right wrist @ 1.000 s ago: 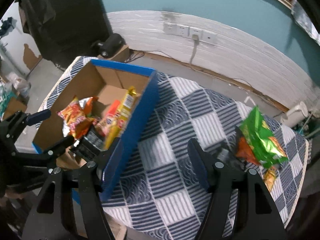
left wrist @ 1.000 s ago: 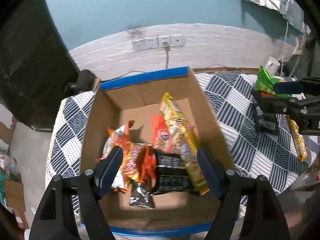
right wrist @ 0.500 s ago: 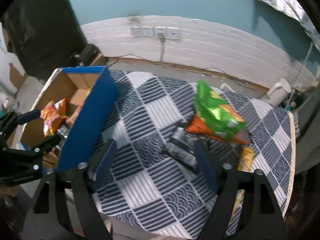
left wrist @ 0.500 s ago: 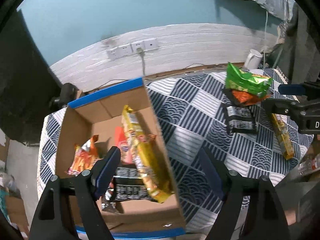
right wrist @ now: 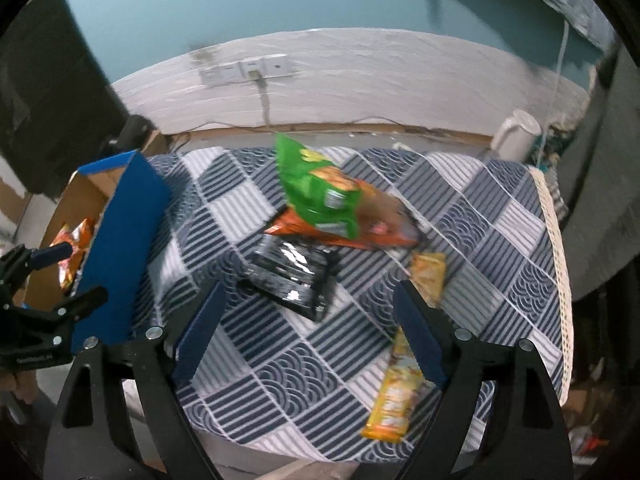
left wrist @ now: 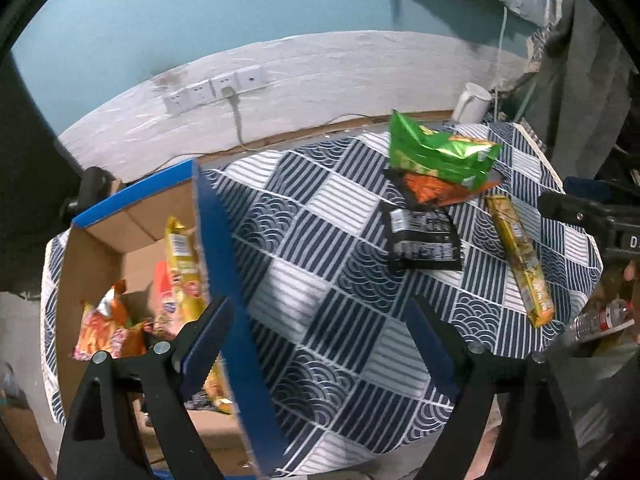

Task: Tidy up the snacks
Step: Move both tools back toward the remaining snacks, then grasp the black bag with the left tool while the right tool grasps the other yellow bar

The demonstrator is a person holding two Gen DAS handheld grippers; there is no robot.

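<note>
A cardboard box with blue rims (left wrist: 224,280) (right wrist: 116,248) stands at the table's left and holds a yellow packet (left wrist: 182,256) and orange bags (left wrist: 104,328). Loose on the checked cloth lie a green bag (left wrist: 436,156) (right wrist: 316,192) on top of an orange bag (left wrist: 436,192) (right wrist: 380,228), a black packet (left wrist: 424,240) (right wrist: 292,276) and a long yellow packet (left wrist: 520,260) (right wrist: 400,384). My left gripper (left wrist: 316,320) hangs over the box's right wall, jaws opening, holding nothing. My right gripper (right wrist: 310,300) hovers just short of the black packet, jaws opening, empty.
A white kettle (left wrist: 472,100) (right wrist: 516,136) stands behind the table's far right corner. Wall sockets (left wrist: 216,88) with a plugged cable sit on the white wall band. A plastic bottle (left wrist: 600,318) lies off the table's right edge. The cloth's lace hem (right wrist: 556,280) marks that edge.
Both grippers have swung rightward, away from the box and toward the loose snacks. Their jaws stand wider than before. The box and snacks have not moved.
</note>
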